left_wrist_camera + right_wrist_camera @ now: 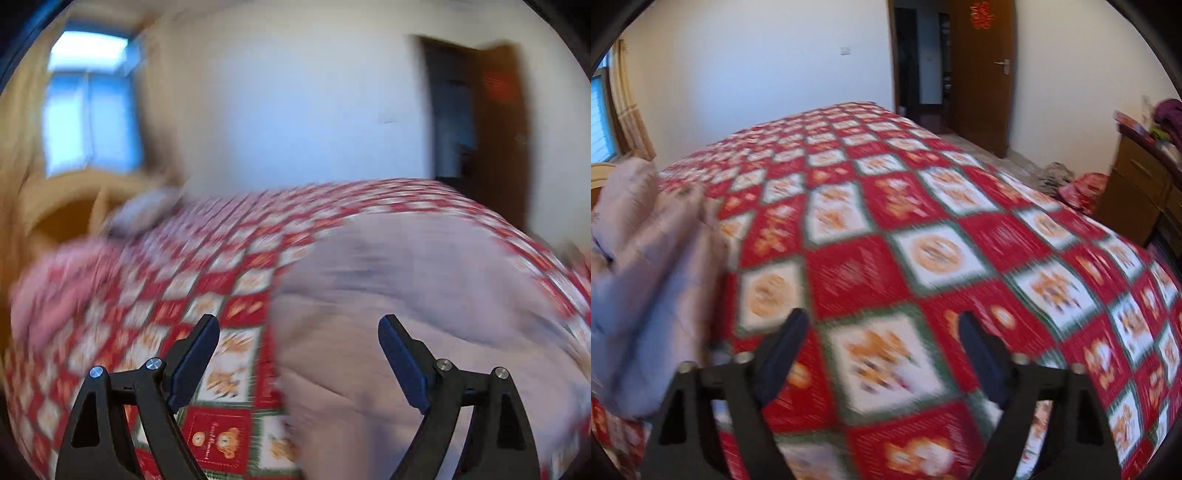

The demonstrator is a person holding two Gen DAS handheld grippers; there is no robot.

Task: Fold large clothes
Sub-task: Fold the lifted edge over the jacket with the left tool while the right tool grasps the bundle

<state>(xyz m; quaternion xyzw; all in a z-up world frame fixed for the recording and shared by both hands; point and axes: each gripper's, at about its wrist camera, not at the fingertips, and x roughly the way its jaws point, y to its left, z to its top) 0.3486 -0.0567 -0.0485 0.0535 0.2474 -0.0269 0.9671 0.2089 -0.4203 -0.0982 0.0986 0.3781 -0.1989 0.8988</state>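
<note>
While both views are motion-blurred, the bed (923, 229) with its red-and-white checked cover serves as landmark: a pale lilac padded garment (424, 295) lies bunched on it. Left gripper (299, 354): above the bed at the garment's left edge, jaws wide, holding nothing. Right gripper (882, 350): above bare cover to the right of the garment (653, 266), jaws wide, holding nothing.

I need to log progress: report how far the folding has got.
Done: the pale garment lies on the bedspread; blur hides whether any fold is made. In hand: nothing, left gripper and right gripper both open and empty. Left: apparently the folding itself.
</note>
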